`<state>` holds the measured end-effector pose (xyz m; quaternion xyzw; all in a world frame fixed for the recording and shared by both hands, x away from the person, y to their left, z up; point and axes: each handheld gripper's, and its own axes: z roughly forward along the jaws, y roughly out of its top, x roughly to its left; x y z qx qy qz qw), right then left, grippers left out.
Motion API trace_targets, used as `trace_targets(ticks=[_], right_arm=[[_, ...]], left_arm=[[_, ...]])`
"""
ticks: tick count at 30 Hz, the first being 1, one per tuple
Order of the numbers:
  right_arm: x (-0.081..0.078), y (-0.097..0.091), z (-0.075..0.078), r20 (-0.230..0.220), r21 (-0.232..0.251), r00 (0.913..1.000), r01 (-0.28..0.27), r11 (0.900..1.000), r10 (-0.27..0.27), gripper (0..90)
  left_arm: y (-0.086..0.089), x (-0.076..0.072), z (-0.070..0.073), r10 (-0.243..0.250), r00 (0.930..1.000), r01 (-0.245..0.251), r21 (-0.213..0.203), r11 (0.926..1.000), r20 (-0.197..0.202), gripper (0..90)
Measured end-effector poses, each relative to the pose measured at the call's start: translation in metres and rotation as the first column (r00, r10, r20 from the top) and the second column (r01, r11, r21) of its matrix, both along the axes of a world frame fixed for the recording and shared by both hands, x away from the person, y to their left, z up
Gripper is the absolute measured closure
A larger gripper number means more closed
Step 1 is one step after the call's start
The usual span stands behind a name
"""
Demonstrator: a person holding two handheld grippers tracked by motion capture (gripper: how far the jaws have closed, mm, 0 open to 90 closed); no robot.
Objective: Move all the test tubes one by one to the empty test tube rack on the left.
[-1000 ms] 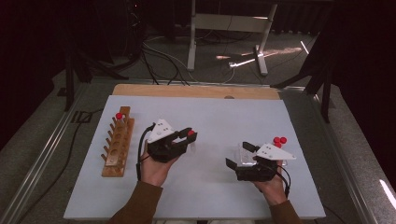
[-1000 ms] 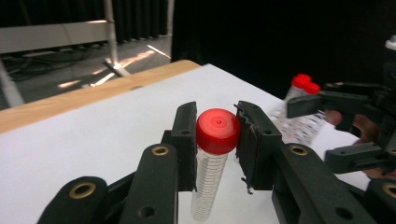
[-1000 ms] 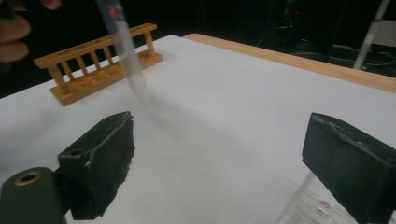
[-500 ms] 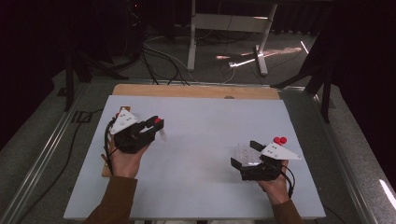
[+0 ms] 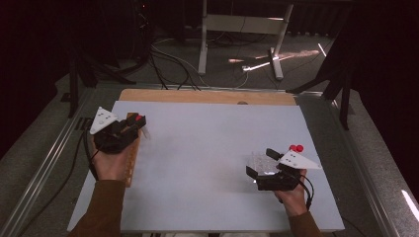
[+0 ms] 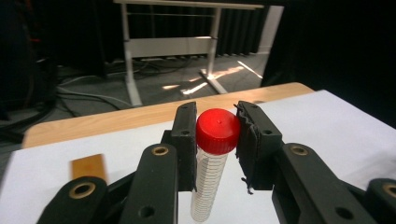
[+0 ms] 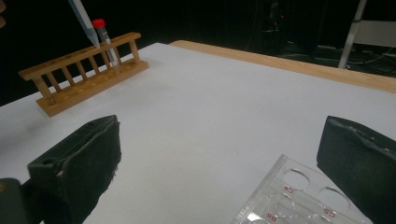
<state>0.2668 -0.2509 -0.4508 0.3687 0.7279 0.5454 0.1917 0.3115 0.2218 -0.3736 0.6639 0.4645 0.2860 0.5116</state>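
The left gripper [image 6: 217, 140] is clenched on a red-capped tube [image 6: 212, 163], its jaws pinching just under the cap so the clear, graduated body hangs down between them. A second ago that hand held the tube near the middle of the counter [image 5: 217, 143]; now it has carried it across to the left side and hovers over the wooden rack [image 7: 84, 70]. From the right gripper view, the tube's pointed tip hangs just above the rack's top rail, close beside another red-capped tube [image 7: 103, 37] already standing in a hole near the far end. To my eye the carry is done and what remains is the fiddly bit: lining the tip up with a free hole and lowering it straight.

The right gripper [image 5: 269, 175] has stayed put at the right of the counter. Its jaws have just been opening and now stand released, wide apart, with nothing pressed between them; the clear plastic tray [image 7: 299, 196] lies on the counter under them. Two red caps [image 5: 296, 147] sit just beyond that hand.
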Motion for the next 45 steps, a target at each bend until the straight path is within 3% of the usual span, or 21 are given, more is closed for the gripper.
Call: trace_targets(ticks=[7, 17, 31, 45], right_arm=[[0.000, 0.000, 0.000, -0.001, 0.003, 1.0000, -0.004, 1.0000, 0.004, 0.0], [-0.001, 0.000, 0.000, 0.000, 0.004, 1.0000, -0.005, 1.0000, 0.005, 0.0], [-0.001, -0.001, 0.000, 0.003, 0.005, 0.9999, -0.011, 0.9999, 0.011, 0.0], [-0.001, -0.001, 0.000, 0.005, 0.007, 0.9999, -0.013, 0.9999, 0.013, 0.0]], left_arm=[[0.015, 0.006, 0.000, 0.071, 0.9975, -0.071, 0.016, 0.9974, 0.001, 70.8], [0.026, 0.013, -0.008, 0.154, 0.9880, -0.153, 0.055, 0.9867, -0.016, 70.8], [0.036, 0.016, -0.015, 0.207, 0.9779, -0.205, 0.054, 0.9773, -0.031, 70.6], [0.039, 0.019, -0.050, 0.228, 0.9679, -0.220, 0.084, 0.9719, -0.105, 70.3]])
